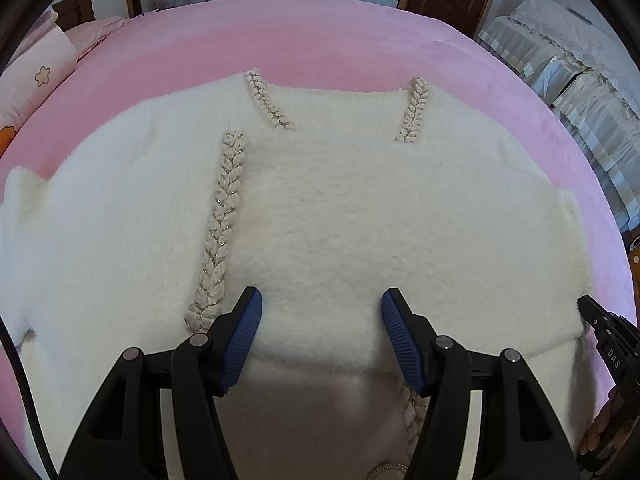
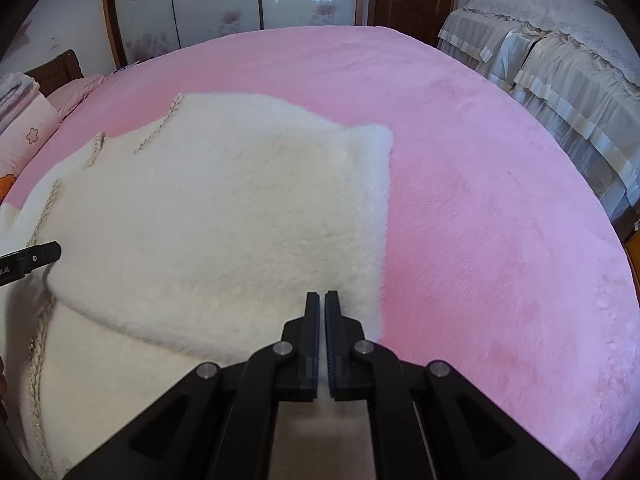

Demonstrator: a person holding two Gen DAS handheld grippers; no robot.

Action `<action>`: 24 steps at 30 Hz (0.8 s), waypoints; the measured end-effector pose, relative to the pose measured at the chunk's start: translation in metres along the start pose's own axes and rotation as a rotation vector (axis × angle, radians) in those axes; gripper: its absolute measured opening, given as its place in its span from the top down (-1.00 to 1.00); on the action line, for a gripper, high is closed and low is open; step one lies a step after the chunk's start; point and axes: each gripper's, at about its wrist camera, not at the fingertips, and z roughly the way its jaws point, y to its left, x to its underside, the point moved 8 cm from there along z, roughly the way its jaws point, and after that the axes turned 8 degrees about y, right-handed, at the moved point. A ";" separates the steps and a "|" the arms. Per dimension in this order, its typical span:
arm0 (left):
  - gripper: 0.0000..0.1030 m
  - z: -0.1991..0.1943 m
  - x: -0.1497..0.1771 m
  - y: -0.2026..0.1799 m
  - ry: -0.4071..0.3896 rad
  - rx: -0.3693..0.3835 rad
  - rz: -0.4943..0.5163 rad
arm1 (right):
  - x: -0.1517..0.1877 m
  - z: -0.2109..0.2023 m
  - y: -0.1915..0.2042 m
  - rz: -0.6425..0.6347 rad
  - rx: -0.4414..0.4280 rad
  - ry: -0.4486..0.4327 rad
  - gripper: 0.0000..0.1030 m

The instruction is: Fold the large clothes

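Sweater (image 1: 320, 208) beneath wide left tongs (image 1: 322, 306)

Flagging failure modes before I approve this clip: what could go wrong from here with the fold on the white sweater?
The left gripper is open over the white sweater, so the folded layer may be unheld there and could slide back. The right gripper looks nearly shut at the edge; whether it holds fabric is unclear. The braided trim could snag on a finger.

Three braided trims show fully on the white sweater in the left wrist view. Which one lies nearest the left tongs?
The long braid on the left, ending just beside the left tongs. The two short braids lie far off at the neckline.
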 end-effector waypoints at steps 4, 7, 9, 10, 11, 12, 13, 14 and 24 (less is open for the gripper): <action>-0.19 -0.005 0.002 0.003 0.010 0.005 -0.001 | 0.001 -0.002 0.004 -0.012 -0.005 0.021 0.84; -0.19 -0.012 0.005 0.004 0.011 -0.007 -0.012 | 0.003 -0.007 0.010 -0.008 -0.045 0.036 0.52; -0.19 -0.019 0.009 0.006 0.017 -0.016 -0.021 | 0.004 -0.014 0.014 0.021 -0.093 0.034 0.15; -0.19 -0.022 0.011 0.007 0.020 -0.022 -0.025 | 0.005 -0.019 0.015 0.045 -0.121 0.029 0.09; -0.19 -0.024 0.013 0.008 0.021 -0.028 -0.027 | 0.006 -0.024 0.015 0.068 -0.146 0.021 0.04; -0.19 -0.028 0.015 0.008 0.022 -0.038 -0.030 | 0.007 -0.028 0.016 0.086 -0.163 0.019 0.04; -0.19 -0.031 0.017 0.009 0.020 -0.046 -0.033 | 0.009 -0.030 0.015 0.100 -0.163 0.025 0.04; -0.19 -0.034 0.020 0.010 0.019 -0.050 -0.037 | 0.011 -0.032 0.015 0.107 -0.155 0.031 0.04; -0.19 -0.076 0.071 -0.001 0.013 -0.017 -0.024 | 0.048 -0.069 0.036 0.029 -0.044 0.048 0.04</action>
